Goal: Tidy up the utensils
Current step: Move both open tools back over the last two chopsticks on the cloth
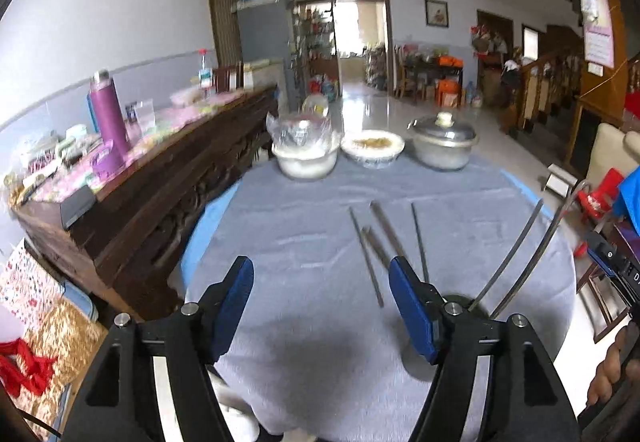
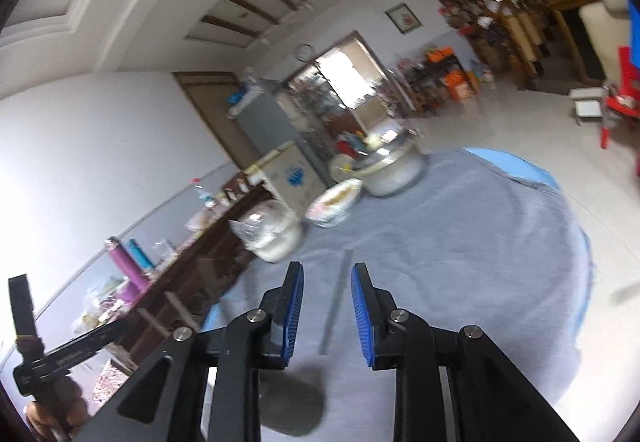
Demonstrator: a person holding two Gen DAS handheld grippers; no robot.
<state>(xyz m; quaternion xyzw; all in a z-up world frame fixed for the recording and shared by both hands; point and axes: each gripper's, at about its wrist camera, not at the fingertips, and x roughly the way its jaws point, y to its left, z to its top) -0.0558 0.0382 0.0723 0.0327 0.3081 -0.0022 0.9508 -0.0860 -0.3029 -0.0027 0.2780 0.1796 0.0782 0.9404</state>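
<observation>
Your left gripper (image 1: 322, 284) hangs over the grey tablecloth (image 1: 304, 226) with its blue pads spread wide apart and nothing between them; just ahead of its right-hand pad lie the metal chopsticks (image 1: 366, 254), several thin rods fanned out loosely on the cloth, some touching and one lying a little apart to the right; two more long metal rods (image 1: 510, 258) slant up past the outer side of that same finger, and you cannot tell from this view what holds them.

Further ahead of the left gripper, along the far edge of the table, stand three vessels in a row: a white bowl covered with plastic wrap (image 1: 305, 152) to the left, a shallow dish of food (image 1: 372, 146) in the middle, and a lidded metal pot (image 1: 443, 142) to the right; off to the left runs a dark wooden sideboard (image 1: 160, 210) with a purple flask (image 1: 109, 114) on it.

Your right gripper (image 2: 327, 296) is tilted, its blue pads parted with a clear gap and gripping nothing; a single chopstick (image 2: 335, 302) lies on the cloth beneath that gap, running forward between the fingers; it is blurred.
</observation>
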